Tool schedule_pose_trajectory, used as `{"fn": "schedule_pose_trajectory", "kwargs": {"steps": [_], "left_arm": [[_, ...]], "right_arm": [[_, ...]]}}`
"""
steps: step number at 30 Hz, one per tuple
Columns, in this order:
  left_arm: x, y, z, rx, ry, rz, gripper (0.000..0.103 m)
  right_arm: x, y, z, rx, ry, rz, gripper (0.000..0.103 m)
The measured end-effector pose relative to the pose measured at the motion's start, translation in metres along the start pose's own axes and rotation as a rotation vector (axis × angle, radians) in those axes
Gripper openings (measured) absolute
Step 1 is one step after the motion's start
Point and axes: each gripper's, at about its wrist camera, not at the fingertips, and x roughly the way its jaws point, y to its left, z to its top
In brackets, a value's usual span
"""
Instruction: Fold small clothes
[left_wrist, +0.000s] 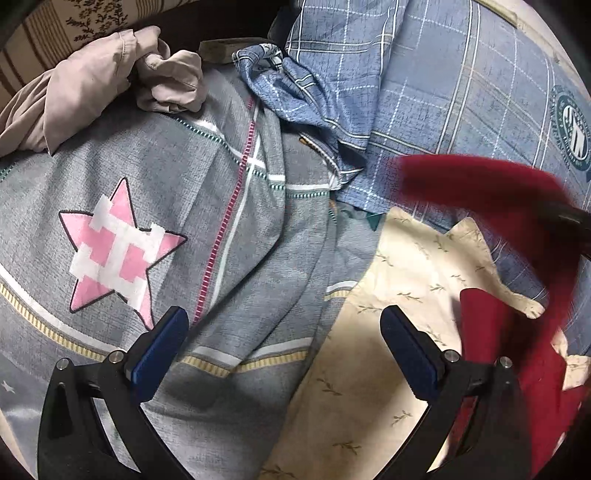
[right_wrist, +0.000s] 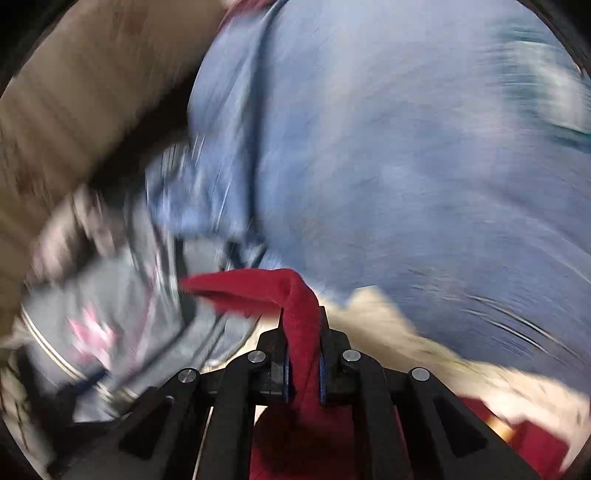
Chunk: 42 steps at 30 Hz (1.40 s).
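A small dark red garment (right_wrist: 295, 302) is pinched between the blue pads of my right gripper (right_wrist: 303, 332), which is shut on it; one end flops forward and left over the jaws. In the left wrist view the same red garment (left_wrist: 491, 328) hangs lifted and blurred at the right, above a cream cloth with a leaf print (left_wrist: 399, 295). The right gripper's dark tip (left_wrist: 574, 218) shows at that view's right edge. My left gripper (left_wrist: 284, 332) stands open over the bedding, nothing between its fingers.
A grey quilt with a pink star (left_wrist: 114, 251) covers the left. A blue plaid sheet (left_wrist: 454, 96) with a round badge fills the right and back. A beige crumpled garment (left_wrist: 110, 85) lies at the back left by a striped pillow (left_wrist: 48, 33).
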Motion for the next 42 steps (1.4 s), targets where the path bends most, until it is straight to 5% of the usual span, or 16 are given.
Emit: {"fn": "schedule_pose_trajectory", "kwargs": {"steps": [5,8,11,16,23,30,32,39,42], "left_arm": [[-0.005,-0.015,-0.01,0.029,-0.006,-0.043,0.103],[-0.012,-0.031,-0.018,0.082,-0.027,-0.069,0.103],[-0.021,-0.049,-0.027,0.153,-0.052,-0.098,0.103],[-0.029,-0.064,-0.037,0.217,-0.061,-0.145,0.103],[-0.021,-0.058,-0.029,0.21,-0.056,-0.079,0.103],[-0.02,-0.032,-0.016,0.108,-0.056,-0.076,0.103],[-0.02,-0.028,-0.013,0.09,-0.056,-0.083,0.103],[-0.019,-0.018,-0.007,0.054,-0.075,-0.06,0.103],[-0.017,-0.018,-0.007,0.05,-0.063,-0.068,0.103]], "right_arm": [[-0.09,-0.079,-0.087,0.223,-0.097,-0.202,0.016],[-0.094,-0.12,-0.147,0.368,0.009,-0.244,0.037],[-0.096,-0.134,-0.181,0.414,0.12,-0.232,0.041],[-0.118,-0.105,-0.167,0.335,0.055,-0.168,0.059],[-0.056,-0.014,-0.119,0.107,0.138,0.047,0.065],[0.028,0.02,-0.131,0.019,0.318,0.03,0.06],[0.045,0.026,-0.136,-0.006,0.329,0.023,0.008],[0.066,0.053,-0.123,0.035,0.287,0.056,0.0],[0.041,0.035,-0.119,0.148,0.231,0.107,0.012]]}}
